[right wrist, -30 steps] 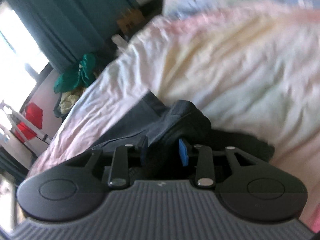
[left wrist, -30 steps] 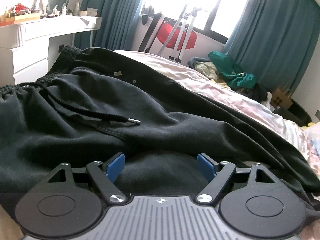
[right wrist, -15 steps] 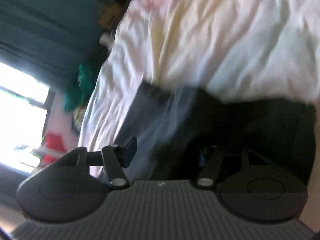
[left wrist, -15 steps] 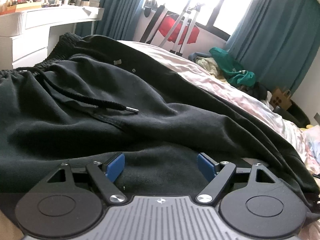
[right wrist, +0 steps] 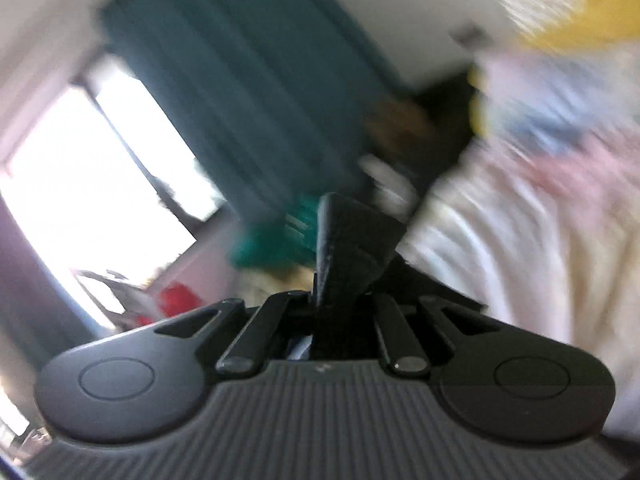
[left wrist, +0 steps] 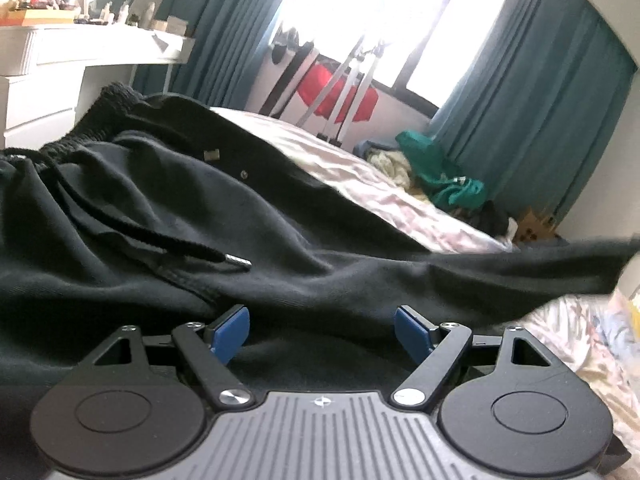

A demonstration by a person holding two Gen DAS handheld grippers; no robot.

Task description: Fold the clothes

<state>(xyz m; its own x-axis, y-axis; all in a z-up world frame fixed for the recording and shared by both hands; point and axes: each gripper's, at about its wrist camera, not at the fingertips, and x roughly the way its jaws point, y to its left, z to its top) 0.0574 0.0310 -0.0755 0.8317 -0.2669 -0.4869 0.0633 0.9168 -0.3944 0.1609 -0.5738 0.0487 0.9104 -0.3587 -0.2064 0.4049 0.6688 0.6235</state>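
- The right gripper (right wrist: 340, 312) was clamped tight on a fold of the black trousers (right wrist: 352, 240), with the dark cloth bunched up between the drawn-together arms and sticking up above them
- That pinched end of cloth stood raised in front of the blurred room, clear of the pale bedsheet (right wrist: 520, 260) to its right
- The left gripper (left wrist: 322, 330) stood wide apart, its blue pads (left wrist: 230, 330) well to either side with nothing pinched between them
- It sat low over the trousers, and the black fabric filled the gap between the pads and spread beyond them; whether the pads touched the cloth could not be told
- In the left wrist view the trousers (left wrist: 200, 220) lay spread across the bed, the elastic waistband (left wrist: 100, 120) to the far left and a black drawstring (left wrist: 192, 246) with a metal tip lying loose on the front
- One trouser leg (left wrist: 520, 268) stretched away to the right edge of that view, taut and lifted off the sheet
- The pink-and-white bedsheet (left wrist: 400, 200) showed beyond and below that leg
- Farther out were a green garment (left wrist: 440, 176) in a heap at the bed's far end, teal curtains (left wrist: 540, 100) by a bright window, a stand with something red (left wrist: 340, 92) and a white dresser (left wrist: 60, 72) on the left
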